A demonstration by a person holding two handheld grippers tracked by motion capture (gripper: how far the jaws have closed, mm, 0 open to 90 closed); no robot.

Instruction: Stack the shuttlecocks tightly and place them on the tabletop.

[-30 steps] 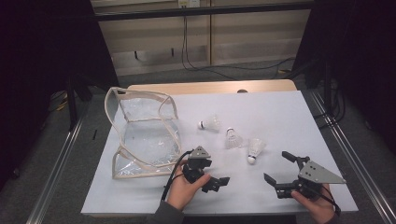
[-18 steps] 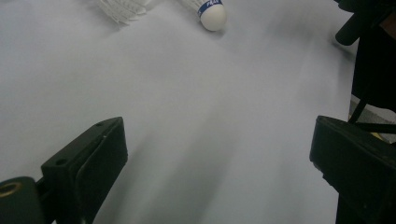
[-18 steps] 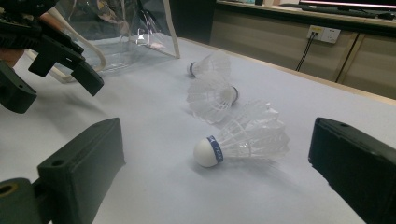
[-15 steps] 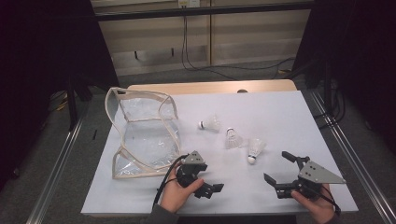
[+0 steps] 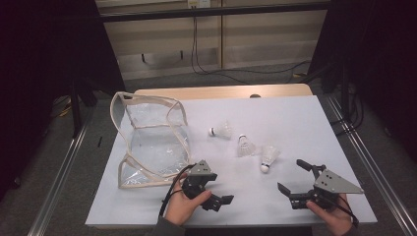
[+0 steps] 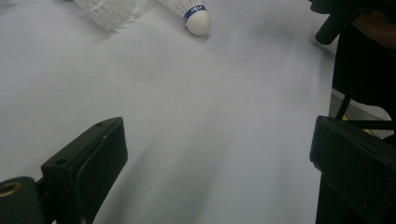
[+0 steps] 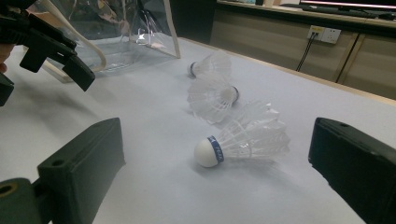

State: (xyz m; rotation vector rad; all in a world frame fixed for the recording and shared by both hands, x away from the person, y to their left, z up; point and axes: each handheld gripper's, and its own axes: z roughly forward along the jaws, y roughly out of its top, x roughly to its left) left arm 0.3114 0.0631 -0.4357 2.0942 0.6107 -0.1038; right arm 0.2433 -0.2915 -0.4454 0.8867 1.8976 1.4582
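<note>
Tabletop (image 5: 305,128): three shuttlecocks lying mid-right; nearest shuttlecock (image 5: 268,157) lies ahead of the right claw (image 5: 294,178), jaws spread, empty. Left claw (image 5: 220,200), released, near edge. Clear bag (image 5: 147,142) far left.

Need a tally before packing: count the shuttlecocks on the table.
3, all lying on the white table: one nearest the clear bag, one in the middle, one nearest the right claw.
</note>
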